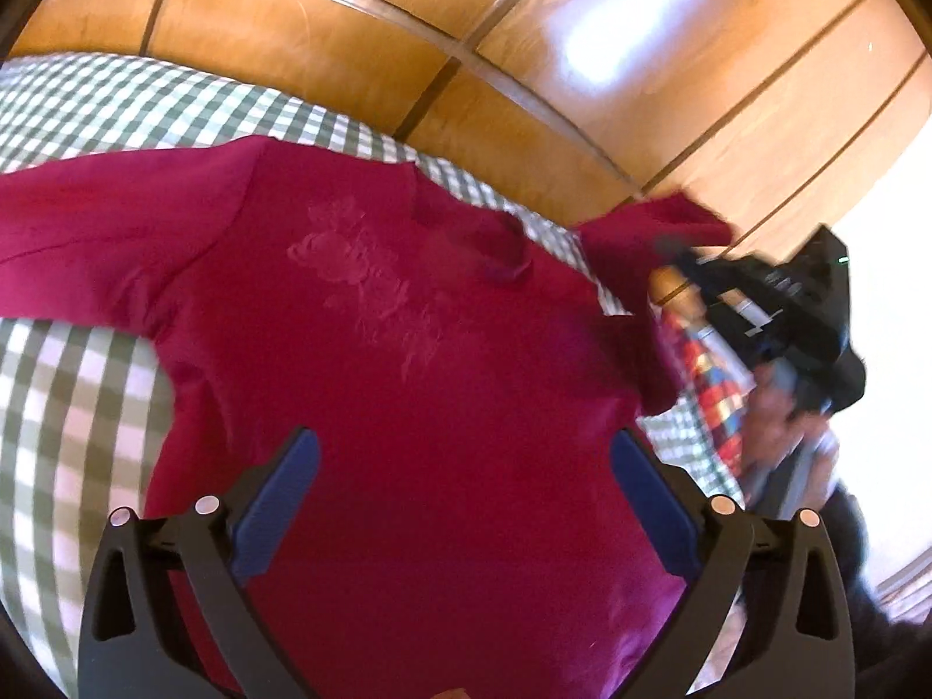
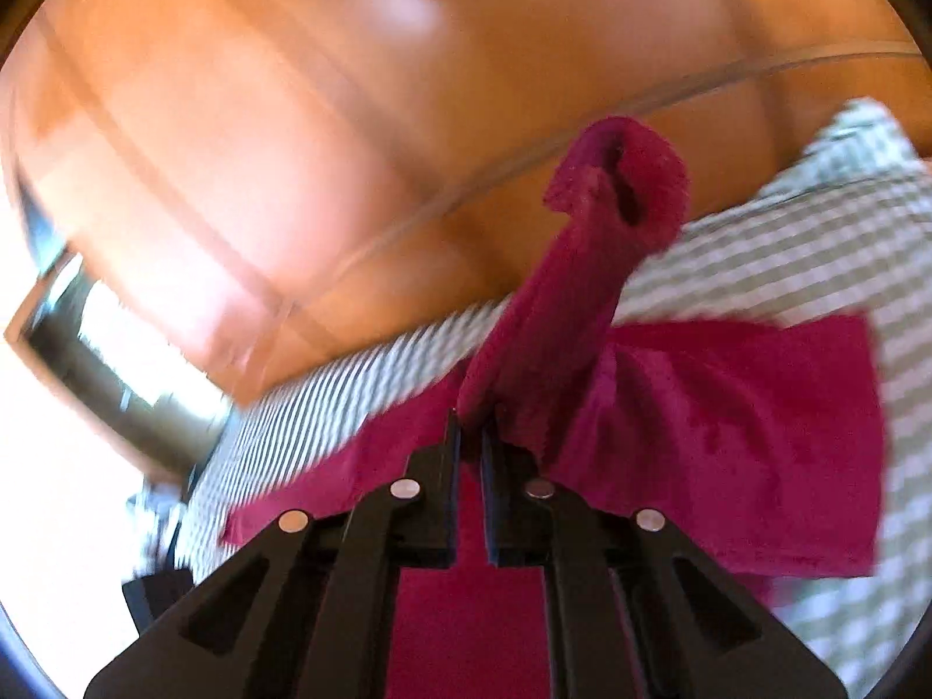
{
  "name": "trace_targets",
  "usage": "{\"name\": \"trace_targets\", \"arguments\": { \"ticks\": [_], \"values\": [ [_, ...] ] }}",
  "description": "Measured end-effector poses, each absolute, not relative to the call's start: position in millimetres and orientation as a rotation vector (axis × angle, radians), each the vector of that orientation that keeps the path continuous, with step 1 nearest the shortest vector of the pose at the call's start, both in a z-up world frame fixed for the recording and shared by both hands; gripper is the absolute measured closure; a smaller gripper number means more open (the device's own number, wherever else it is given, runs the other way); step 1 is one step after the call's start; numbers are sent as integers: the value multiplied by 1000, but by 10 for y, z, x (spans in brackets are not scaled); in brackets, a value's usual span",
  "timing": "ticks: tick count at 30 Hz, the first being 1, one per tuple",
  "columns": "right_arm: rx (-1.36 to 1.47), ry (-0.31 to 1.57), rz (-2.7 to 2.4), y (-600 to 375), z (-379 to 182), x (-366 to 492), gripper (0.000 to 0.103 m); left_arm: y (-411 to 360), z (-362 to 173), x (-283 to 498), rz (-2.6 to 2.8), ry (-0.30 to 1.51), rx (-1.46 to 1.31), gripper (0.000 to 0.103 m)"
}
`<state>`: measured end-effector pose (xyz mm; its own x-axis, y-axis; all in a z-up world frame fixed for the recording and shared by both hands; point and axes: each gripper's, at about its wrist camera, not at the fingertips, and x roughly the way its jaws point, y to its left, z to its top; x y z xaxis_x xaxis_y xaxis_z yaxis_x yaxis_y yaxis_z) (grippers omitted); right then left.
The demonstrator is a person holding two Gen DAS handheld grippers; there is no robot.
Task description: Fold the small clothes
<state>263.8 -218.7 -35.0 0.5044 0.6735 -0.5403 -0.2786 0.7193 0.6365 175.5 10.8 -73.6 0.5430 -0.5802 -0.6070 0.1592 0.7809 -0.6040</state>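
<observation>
Shirt (image 1: 408, 378) sleeve (image 2: 559, 314) pinch shows only rightward.

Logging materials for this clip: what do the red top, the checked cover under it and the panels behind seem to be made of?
Red top: soft knit, maybe fleece or velour; matte, fuzzy nap on the sleeve, tone-on-tone embossed motif.
Checked cover: woven cloth, probably cotton; matte green-and-white gingham.
Panels: wood or wood veneer, glossy varnish; bright window glare and dark grooves between boards.
</observation>
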Motion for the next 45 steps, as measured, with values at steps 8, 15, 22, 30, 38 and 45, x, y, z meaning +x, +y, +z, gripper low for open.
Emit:
{"name": "trace_targets", "arguments": {
  "ticks": [8, 15, 22, 30, 38, 45],
  "values": [
    [334, 1008, 697, -1531, -815, 2388, 78, 362, -864, 2132, -464, 913, -685, 4],
    [348, 940, 567, -2508, -707, 1897, 59, 454, -1038, 2522, -413, 963, -756, 4],
    [357, 960, 217, -3473, -966, 1731, 53, 372, -1138, 2781, -372, 990, -697, 47],
    [447, 963, 112, -3567, -1149, 2058, 52, 313, -691, 2889, -450, 853, -680, 87],
    [438, 911, -4, -3499, -1156, 2233, 50, 614, -377, 2864, -330, 754, -598, 102],
    [362, 941, -32, -3392, -1313, 2197, 48, 690, -1262, 2921, -134, 984, -500, 102]
  ]
}}
